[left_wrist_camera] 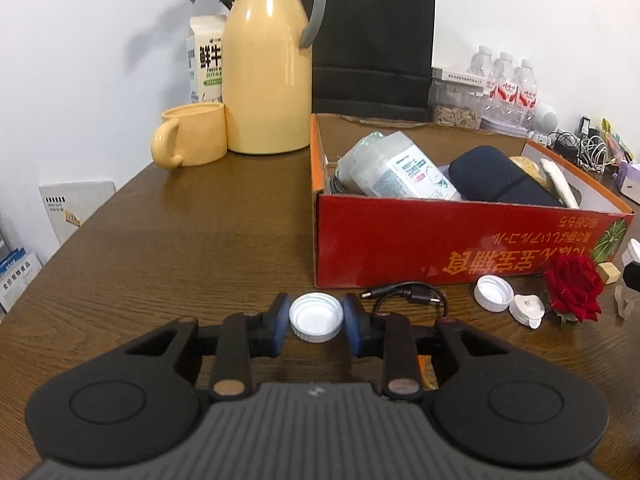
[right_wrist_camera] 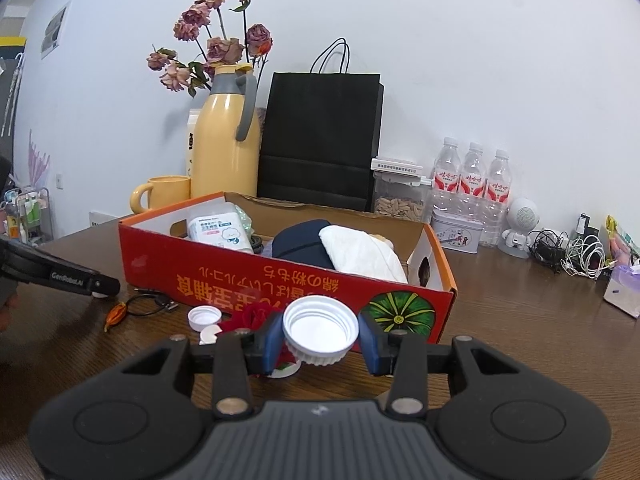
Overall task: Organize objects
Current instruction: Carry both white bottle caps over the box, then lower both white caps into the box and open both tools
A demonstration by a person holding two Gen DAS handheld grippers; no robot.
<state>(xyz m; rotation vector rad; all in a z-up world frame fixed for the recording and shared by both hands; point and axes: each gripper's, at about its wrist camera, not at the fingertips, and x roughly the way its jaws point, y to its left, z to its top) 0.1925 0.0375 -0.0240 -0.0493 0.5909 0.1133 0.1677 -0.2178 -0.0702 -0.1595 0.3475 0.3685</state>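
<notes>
My left gripper point(left_wrist_camera: 316, 320) sits low over the brown table point(left_wrist_camera: 200, 248), its blue pads point(left_wrist_camera: 282, 318) pressed on both sides of a small white bottle cap point(left_wrist_camera: 316, 317) that lies open side up. My right gripper point(right_wrist_camera: 320, 340) is shut on a larger white screw cap point(right_wrist_camera: 321, 330), held above the table in front of the red cardboard box point(right_wrist_camera: 280, 280). The box point(left_wrist_camera: 440, 240) holds a wipes pack point(left_wrist_camera: 400, 172), a navy pouch point(left_wrist_camera: 496, 176) and a white cloth point(right_wrist_camera: 360, 252). Another white cap point(left_wrist_camera: 494, 293), a small white lid point(left_wrist_camera: 528, 310), a red rose point(left_wrist_camera: 576, 288) and a black cable point(left_wrist_camera: 412, 296) lie before the box.
A yellow thermos jug point(left_wrist_camera: 268, 72), yellow mug point(left_wrist_camera: 192, 136), milk carton point(left_wrist_camera: 206, 60) and black paper bag point(left_wrist_camera: 372, 40) stand at the back. Water bottles point(right_wrist_camera: 474, 184), a seed jar point(right_wrist_camera: 400, 196), a tin and tangled chargers point(right_wrist_camera: 568, 252) crowd the back right. The table edge runs along the left.
</notes>
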